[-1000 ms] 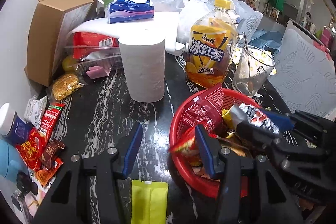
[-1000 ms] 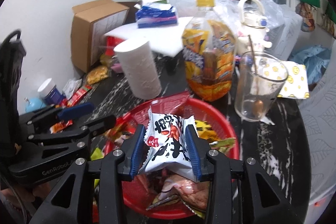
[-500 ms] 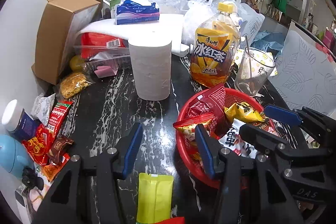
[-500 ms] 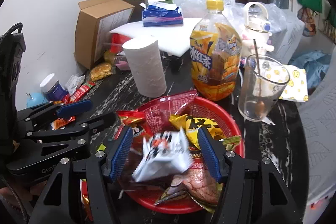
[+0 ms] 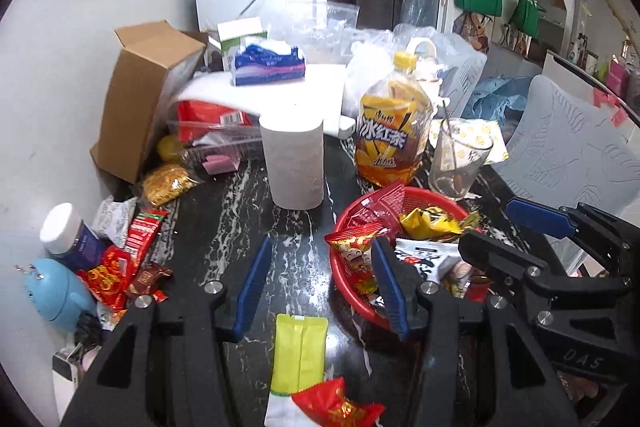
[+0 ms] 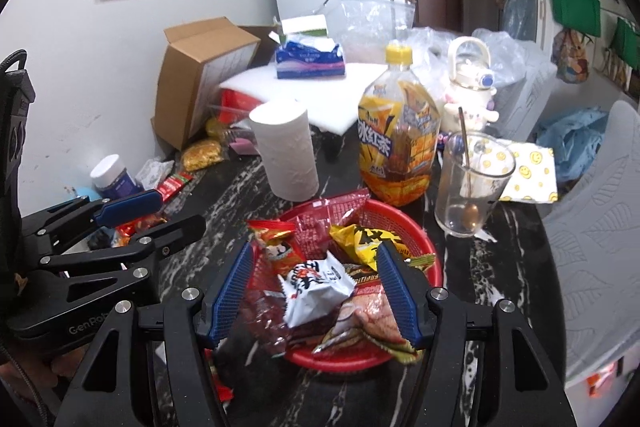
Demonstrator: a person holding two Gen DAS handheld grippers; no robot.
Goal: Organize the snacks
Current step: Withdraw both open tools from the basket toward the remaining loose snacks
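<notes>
Up close, the right gripper (image 6: pixel 316 287) has its blue fingers spread wide and empty, poised over the red basket (image 6: pixel 428 247) — a white snack packet (image 6: pixel 316 283) lies loose between them on the heaped snacks. Left of the basket, the left gripper (image 5: pixel 320 287) is likewise open, above a yellow-green sachet (image 5: pixel 300 351) on the dark marble table (image 5: pixel 224 211) — probably the next pick. More wrapped snacks (image 5: pixel 116 267) crowd the table's left edge.

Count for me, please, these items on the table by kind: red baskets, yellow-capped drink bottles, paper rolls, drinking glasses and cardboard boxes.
red basket: 1
yellow-capped drink bottle: 1
paper roll: 1
drinking glass: 1
cardboard box: 1
Total: 5
</notes>
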